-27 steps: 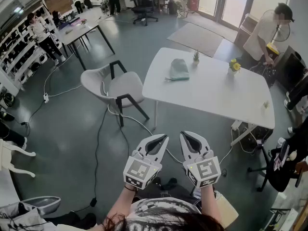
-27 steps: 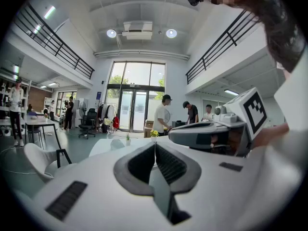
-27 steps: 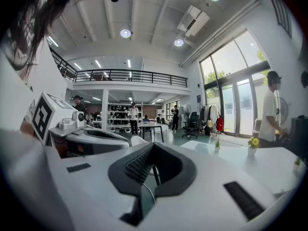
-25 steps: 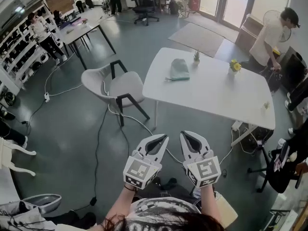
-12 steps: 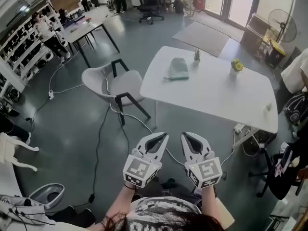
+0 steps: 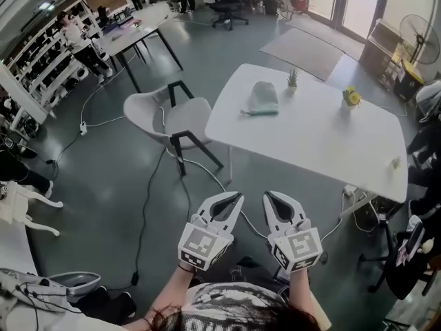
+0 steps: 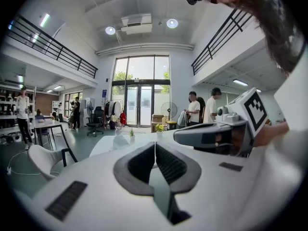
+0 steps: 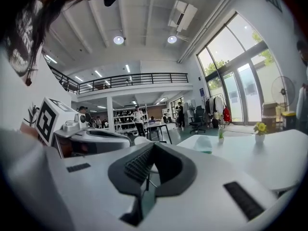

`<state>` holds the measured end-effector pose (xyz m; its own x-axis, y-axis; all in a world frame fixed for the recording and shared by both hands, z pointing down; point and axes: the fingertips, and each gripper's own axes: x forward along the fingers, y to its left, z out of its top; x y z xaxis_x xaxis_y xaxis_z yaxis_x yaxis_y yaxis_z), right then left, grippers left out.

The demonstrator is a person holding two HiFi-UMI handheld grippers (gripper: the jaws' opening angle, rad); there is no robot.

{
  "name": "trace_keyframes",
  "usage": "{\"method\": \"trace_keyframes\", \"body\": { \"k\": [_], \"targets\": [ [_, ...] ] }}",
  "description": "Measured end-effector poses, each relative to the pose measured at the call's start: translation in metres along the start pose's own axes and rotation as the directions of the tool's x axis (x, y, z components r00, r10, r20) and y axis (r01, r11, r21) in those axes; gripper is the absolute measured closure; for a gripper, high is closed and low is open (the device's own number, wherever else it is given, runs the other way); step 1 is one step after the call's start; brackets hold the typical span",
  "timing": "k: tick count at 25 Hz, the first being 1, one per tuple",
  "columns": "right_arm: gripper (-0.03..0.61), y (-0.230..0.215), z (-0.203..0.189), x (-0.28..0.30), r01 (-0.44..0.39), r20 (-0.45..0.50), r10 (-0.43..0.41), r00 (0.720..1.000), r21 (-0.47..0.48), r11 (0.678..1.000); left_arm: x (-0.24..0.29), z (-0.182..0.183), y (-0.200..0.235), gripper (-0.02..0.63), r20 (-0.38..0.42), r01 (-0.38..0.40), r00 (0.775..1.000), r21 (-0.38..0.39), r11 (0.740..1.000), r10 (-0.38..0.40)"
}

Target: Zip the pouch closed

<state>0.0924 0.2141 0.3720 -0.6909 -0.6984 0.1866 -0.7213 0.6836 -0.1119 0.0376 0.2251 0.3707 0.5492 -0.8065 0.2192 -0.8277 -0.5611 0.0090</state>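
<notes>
A white table [image 6: 324,140] is seen standing on a grey floor [image 6: 103,178]. A pale green pouch [image 6: 262,97] is laid flat near the table's far edge, with a small potted plant [image 6: 292,78] just beside it. Yellow flowers [image 6: 352,96] are set farther right. A tiny object [image 6: 395,163], too small to identify, is placed at the right edge.

The left gripper [image 6: 236,198] and right gripper [image 6: 270,196] have smooth, matt white plastic shells. Their pads [image 7: 171,165] are dark, ribbed and rubbery-looking. On the far table [image 6: 324,140], whose top is white, smooth and matt, the pouch [image 6: 262,97] looks like soft, dull pale-green cloth. The chair [image 6: 172,119] at left has a pale grey shell, moulded plastic by its look, on black legs. The floor [image 6: 103,178] is smooth grey-green with a faint sheen. The far rug [image 6: 301,52] is flat, matt beige.
</notes>
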Motion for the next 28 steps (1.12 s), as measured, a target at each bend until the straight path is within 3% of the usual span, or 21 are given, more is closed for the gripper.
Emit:
{"method": "trace_keyframes", "body": {
  "k": [7, 19, 28],
  "targets": [
    [0.586, -0.022, 0.011, 0.039, -0.020, 0.006, 0.020, 1.000, -0.002, 1.000, 0.033, 0.002, 0.038, 0.600, -0.013, -0.010, 1.000, 0.017, 1.000, 0.010],
    [0.586, -0.088, 0.027, 0.174, 0.062, -0.057, -0.061, 0.996, 0.025, 0.998, 0.129, 0.023, 0.161, 0.600, -0.021, 0.079, 0.997, 0.018, 0.997, -0.079],
    [0.586, -0.120, 0.031, 0.257, 0.117, -0.117, -0.112, 0.987, 0.037, 0.992, 0.179, 0.012, 0.238, 0.600, -0.047, 0.140, 0.989, -0.008, 0.990, -0.140]
  ]
}}
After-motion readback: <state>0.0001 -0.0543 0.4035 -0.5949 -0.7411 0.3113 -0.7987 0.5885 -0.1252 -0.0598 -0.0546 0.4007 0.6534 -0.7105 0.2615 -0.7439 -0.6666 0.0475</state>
